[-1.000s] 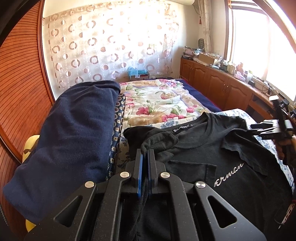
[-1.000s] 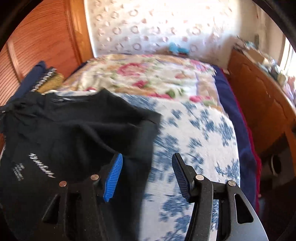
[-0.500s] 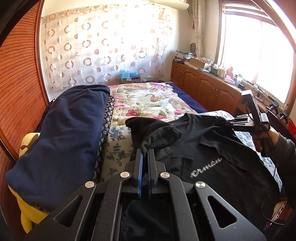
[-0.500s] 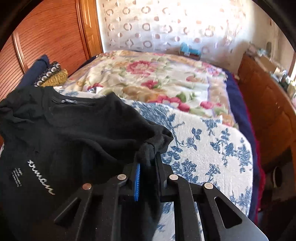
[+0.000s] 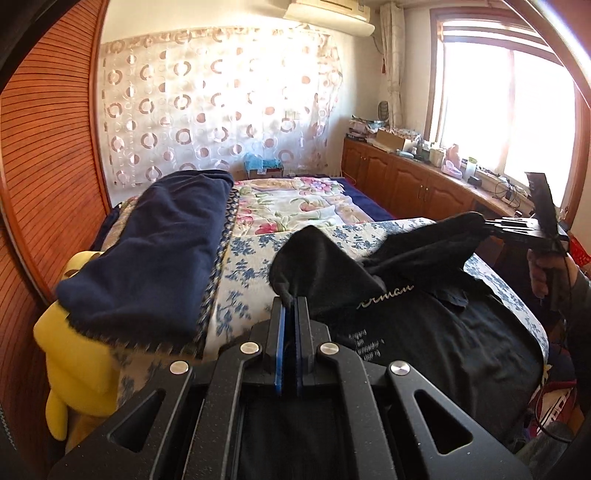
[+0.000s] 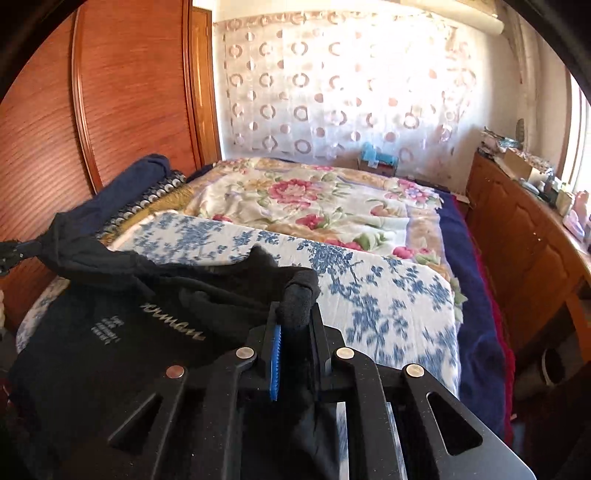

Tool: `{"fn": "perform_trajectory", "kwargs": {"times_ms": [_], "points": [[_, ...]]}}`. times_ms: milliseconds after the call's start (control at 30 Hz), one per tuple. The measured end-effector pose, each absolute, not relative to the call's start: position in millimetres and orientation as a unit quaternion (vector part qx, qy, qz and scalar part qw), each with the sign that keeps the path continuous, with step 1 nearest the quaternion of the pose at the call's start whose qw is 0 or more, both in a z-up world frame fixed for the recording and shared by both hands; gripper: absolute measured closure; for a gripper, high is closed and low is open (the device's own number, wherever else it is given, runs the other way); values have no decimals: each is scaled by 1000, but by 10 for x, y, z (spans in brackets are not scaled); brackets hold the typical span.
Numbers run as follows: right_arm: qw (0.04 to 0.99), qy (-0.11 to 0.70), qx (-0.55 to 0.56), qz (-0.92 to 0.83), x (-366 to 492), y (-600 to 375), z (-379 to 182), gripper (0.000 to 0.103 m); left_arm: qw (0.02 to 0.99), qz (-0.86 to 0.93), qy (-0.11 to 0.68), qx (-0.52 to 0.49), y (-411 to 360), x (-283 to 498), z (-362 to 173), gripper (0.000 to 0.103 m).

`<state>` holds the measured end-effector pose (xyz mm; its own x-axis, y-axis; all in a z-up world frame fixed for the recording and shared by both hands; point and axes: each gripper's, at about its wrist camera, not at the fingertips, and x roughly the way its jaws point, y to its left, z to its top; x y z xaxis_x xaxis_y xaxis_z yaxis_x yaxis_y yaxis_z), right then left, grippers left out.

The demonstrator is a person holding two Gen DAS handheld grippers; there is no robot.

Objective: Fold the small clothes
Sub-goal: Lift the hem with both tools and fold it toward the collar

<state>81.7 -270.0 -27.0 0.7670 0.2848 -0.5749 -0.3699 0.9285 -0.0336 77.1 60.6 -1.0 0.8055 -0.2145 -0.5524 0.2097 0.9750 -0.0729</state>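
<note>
Tee is lying on the blue-flowered bed cover, top edge lifted off it. Left gripper and right gripper are each clamped on a shoulder bunch, held apart so that edge can probably fold down over the printed chest

**A lived-in home bedroom**

A bed is filling the room, wearing a blue-flowered cover and a rose-patterned quilt. A sheer curtain with ring motifs is hanging across the far wall, an air conditioner is sitting above it, and daylight is pouring through a window over cluttered wooden cabinets.
</note>
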Motion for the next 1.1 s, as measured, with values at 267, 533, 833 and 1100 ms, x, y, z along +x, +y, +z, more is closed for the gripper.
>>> {"fn": "perform_trajectory", "kwargs": {"times_ms": [267,533,833,1100], "points": [[943,269,-71,182,-169,-2858,-201,91,957,-90,274,-29,895,47,-36,98],[935,295,-64,187,-1097,-3094,-250,91,942,-69,321,-70,1212,-202,-470,98],[910,378,-36,167,-1047,-3262,-832,91,931,-63,357,-50,1142,-101,-770,97],[916,362,-52,165,-1077,-3195,-688,89,939,-62,336,-42,1165,-202,-667,59]]}}
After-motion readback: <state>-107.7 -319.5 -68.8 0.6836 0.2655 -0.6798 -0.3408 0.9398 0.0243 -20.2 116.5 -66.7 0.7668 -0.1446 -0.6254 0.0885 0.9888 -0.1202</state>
